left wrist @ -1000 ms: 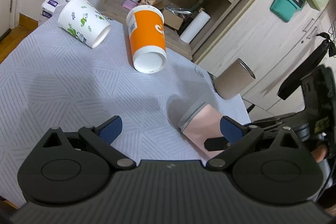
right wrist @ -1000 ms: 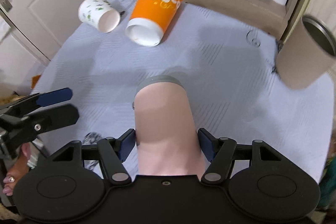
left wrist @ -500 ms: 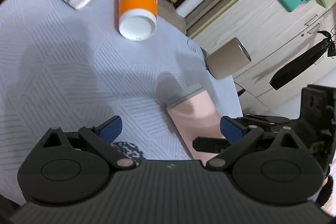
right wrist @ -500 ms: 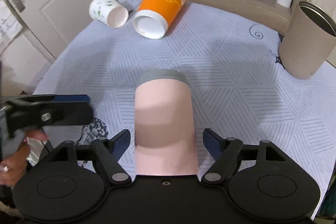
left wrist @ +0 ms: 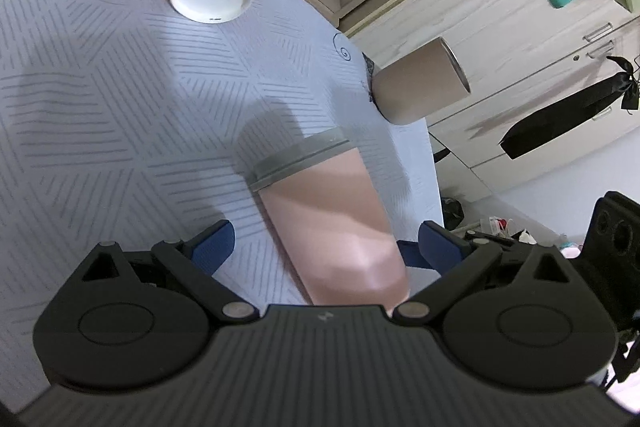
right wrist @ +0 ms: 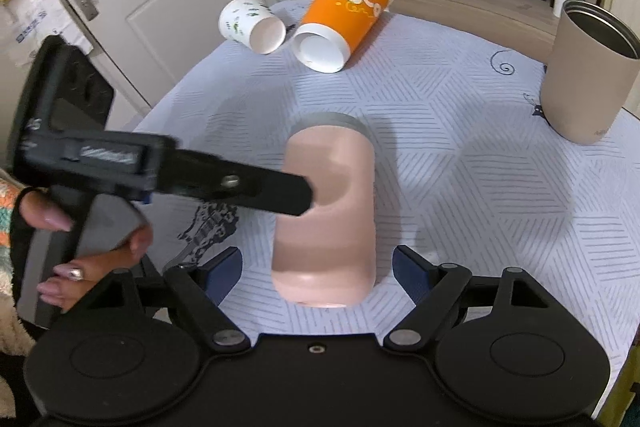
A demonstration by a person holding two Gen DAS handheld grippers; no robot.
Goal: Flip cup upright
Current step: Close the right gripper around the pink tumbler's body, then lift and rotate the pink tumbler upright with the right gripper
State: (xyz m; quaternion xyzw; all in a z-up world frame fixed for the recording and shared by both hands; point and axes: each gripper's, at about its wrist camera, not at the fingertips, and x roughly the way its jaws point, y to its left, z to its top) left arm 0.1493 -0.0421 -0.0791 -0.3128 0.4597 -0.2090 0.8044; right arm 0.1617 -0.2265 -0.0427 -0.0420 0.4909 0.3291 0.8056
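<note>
Lying on its side on the patterned surface, the pink tumbler is seen with its grey rim pointing far and its closed base near. It sits between the released fingers of the right claw, which do not touch it. The left claw is likewise spread wide, straddling the tumbler's body from the left without contact. The step in hand is judged to be the approach before a grasp. A closing of one claw on the body is called for next, followed by a rotation that brings the rim upward. An orange paper cup and a white paper cup are tipped over far away; a tan tumbler stands upright at far right.
</note>
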